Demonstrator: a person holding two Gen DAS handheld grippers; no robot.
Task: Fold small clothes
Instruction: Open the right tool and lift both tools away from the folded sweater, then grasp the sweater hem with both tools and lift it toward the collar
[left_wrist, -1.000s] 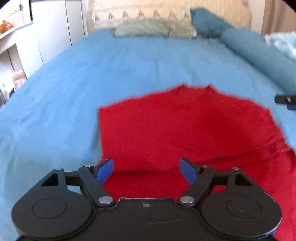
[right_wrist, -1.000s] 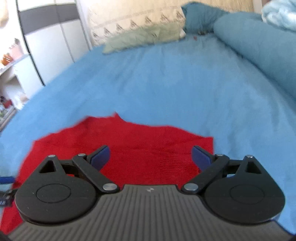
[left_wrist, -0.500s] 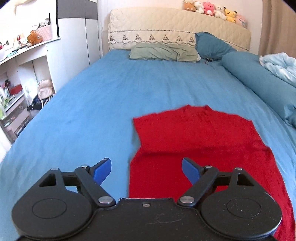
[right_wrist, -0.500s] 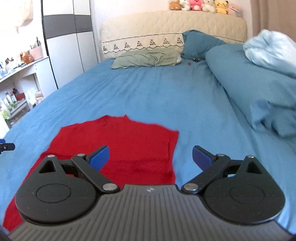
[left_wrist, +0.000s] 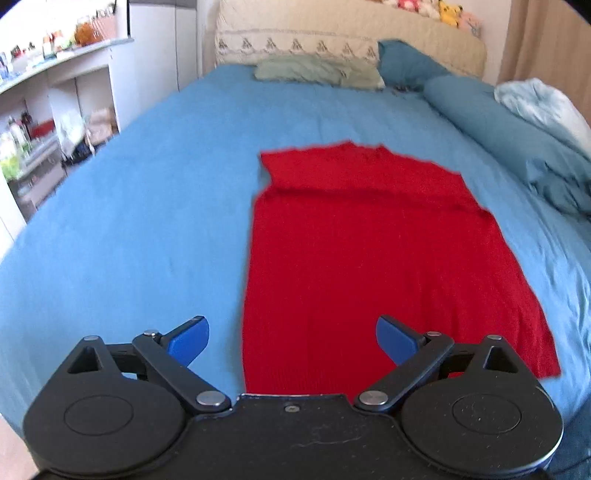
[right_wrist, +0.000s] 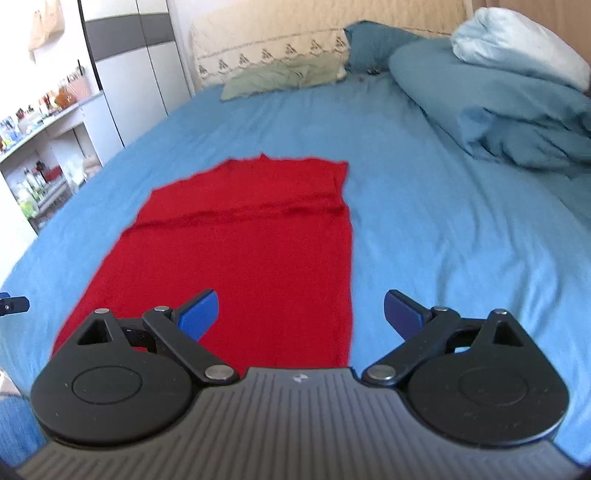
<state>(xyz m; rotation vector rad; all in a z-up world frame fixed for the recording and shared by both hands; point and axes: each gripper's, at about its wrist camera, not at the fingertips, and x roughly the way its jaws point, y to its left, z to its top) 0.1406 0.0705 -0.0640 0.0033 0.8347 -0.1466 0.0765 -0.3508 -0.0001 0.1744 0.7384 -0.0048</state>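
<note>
Shelves (left_wrist: 33, 147) far off to the left of the red garment (left_wrist: 369, 258) carry bottles and small clutter too blurred for me to name. I see the red garment lying flat on the blue bed sheet (left_wrist: 147, 221), folded into a long strip with a crosswise ridge near its far end. My left gripper (left_wrist: 291, 338) hovers over the garment's near left edge, blue fingers spread wide with nothing between them. My right gripper (right_wrist: 301, 312) hangs over the garment's near right edge, equally wide and holding nothing; I can see the tip of the other gripper at the left border of that view. Beyond the garment's far end lie a green pillow (right_wrist: 280, 79) and a teal pillow (left_wrist: 402, 64) against the cream headboard (left_wrist: 351, 37). To the garment's right sits a bunched teal duvet (right_wrist: 517, 110), well apart from the cloth.
</note>
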